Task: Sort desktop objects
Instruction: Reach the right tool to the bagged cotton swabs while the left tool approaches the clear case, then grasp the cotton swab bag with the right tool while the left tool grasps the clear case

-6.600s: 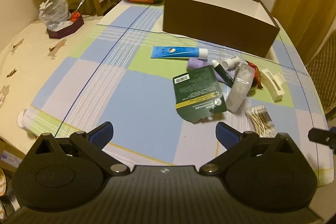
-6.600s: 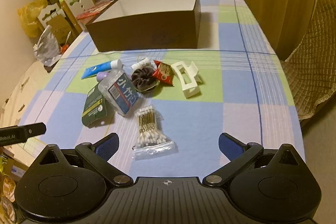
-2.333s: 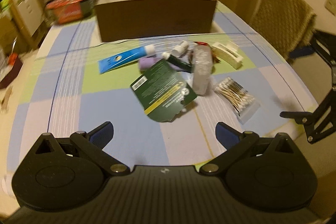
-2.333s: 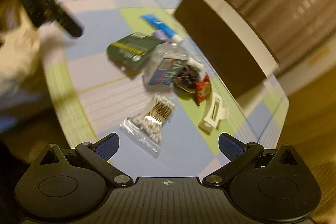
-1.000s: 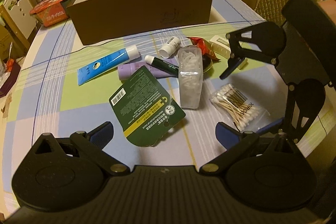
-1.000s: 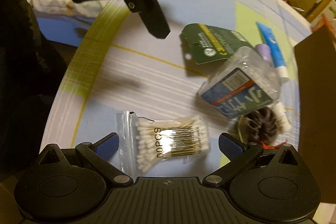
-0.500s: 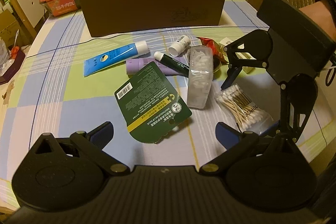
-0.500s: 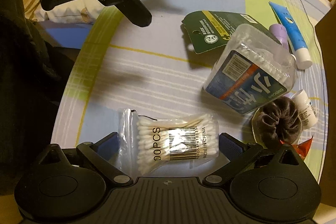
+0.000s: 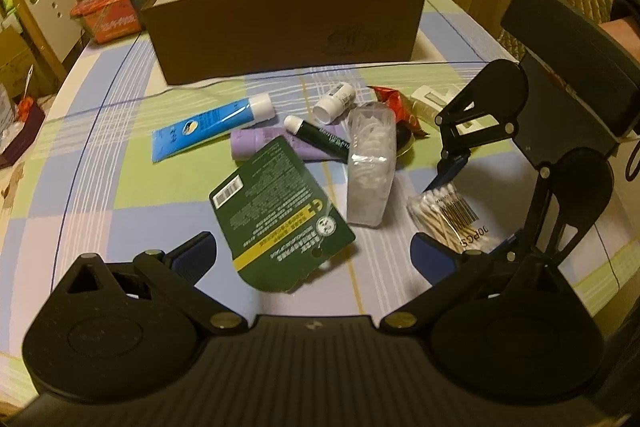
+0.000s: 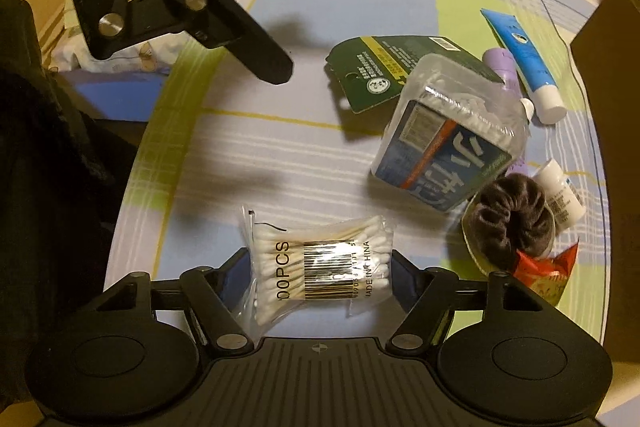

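Closing in since a moment ago, the right gripper (image 10: 320,277) now brackets the cotton swab bag (image 10: 320,275) between its pads on the checked tablecloth (image 10: 320,7). Left gripper (image 9: 312,253) hovers, spread wide; brown box (image 9: 280,31) ahead, curtains behind.

Clear plastic bag of cotton swabs (image 10: 320,277): "00PCS", "MADE IN CHINA", barcode; remaining print on the other objects too small or blurred to read.
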{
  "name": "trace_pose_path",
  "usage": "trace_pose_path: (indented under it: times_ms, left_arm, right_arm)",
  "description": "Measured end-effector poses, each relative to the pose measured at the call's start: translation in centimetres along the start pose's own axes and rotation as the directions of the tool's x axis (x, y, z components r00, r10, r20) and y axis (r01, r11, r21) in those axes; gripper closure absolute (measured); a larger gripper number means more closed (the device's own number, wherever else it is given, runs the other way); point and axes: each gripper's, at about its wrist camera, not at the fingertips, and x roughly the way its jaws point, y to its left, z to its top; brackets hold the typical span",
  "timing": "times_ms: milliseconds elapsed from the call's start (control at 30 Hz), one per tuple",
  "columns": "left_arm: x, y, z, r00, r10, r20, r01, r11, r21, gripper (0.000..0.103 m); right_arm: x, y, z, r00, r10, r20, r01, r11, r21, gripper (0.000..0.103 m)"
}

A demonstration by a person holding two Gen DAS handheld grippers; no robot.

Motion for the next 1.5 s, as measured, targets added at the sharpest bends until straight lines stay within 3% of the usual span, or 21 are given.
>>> trace_pose_path:
  times_ms: [400, 667, 900, 1233, 1500]
  left_arm:
    - [3.0, -2.8, 2.3, 0.997, -0.076, 0.011, 0.074, 0.986, 0.149, 0.014]
    - [5.1, -3.0, 4.0, 0.998, -0.070, -0.005, 0.070, 0.983, 0.170, 0.042]
    - [5.8, -3.3, 3.9, 0.997, -0.069, -0.034, 0.074, 0.982, 0.176, 0.074]
    - [4.2, -3.3, 4.2, 0.996, -0.084, -0.029, 0.087, 0.983, 0.163, 0.078]
    - [1.3, -2.8, 5.0, 0.999, -0.042, 0.020, 0.040, 0.991, 0.125, 0.078]
  right_arm:
    - [-3.9, 1.0, -3.7, 0.989, -0.148, 0.021, 0.141, 0.971, 0.194, 0.033]
    - [-5.7, 1.5, -5.8, 0.971, -0.237, 0.033, 0.213, 0.918, 0.333, 0.033]
    - [-6.3, 1.5, -6.6, 0.961, -0.275, 0.043, 0.237, 0.890, 0.389, 0.033]
    - [-7.5, 1.4, -6.3, 0.943, -0.323, 0.085, 0.258, 0.867, 0.426, 0.033]
    - [-9.3, 1.3, -5.2, 0.920, -0.364, 0.144, 0.275, 0.863, 0.425, 0.033]
